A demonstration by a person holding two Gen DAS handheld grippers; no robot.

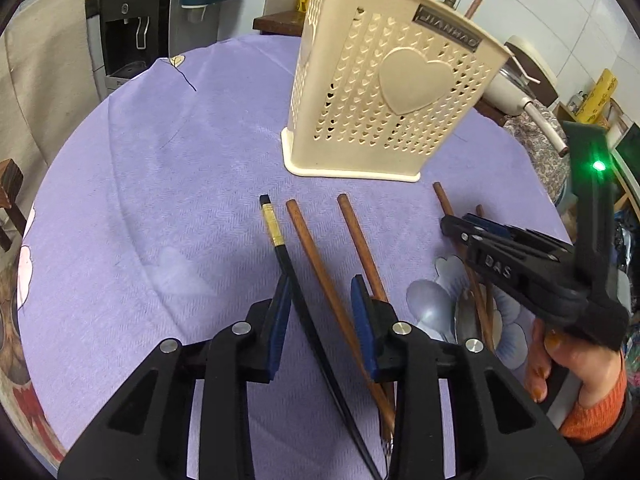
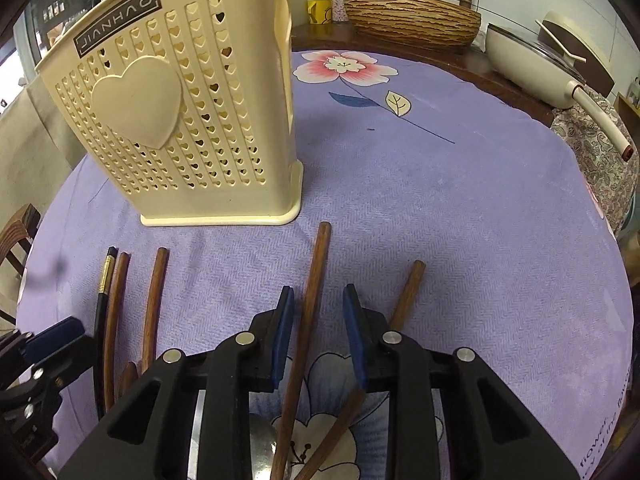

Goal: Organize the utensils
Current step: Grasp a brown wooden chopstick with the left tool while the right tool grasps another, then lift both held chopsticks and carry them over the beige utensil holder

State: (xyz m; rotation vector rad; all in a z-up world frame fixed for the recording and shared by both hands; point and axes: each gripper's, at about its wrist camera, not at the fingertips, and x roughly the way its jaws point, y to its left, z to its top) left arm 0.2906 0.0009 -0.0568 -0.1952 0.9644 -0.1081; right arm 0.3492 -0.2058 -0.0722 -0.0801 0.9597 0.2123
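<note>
Left gripper (image 1: pixel 320 300): fingers spread, black chopstick (image 1: pixel 294 276) and brown chopstick (image 1: pixel 320 272) lying between the pads, apparently not pinched. Right gripper (image 2: pixel 318 312): fingers spread, brown utensil handle (image 2: pixel 310 300) between, nearer the left pad; contact unclear. Long axes running away from the fingers toward the holder (image 2: pixel 180 100). Holder upright beyond the fingertips, label reading "JIANHAO". Other gripper's body marked "DAS".

The black tools hide the chopsticks' (image 2: pixel 296 360) lower ends and, seemingly, spoons (image 1: pixel 430 314).
</note>
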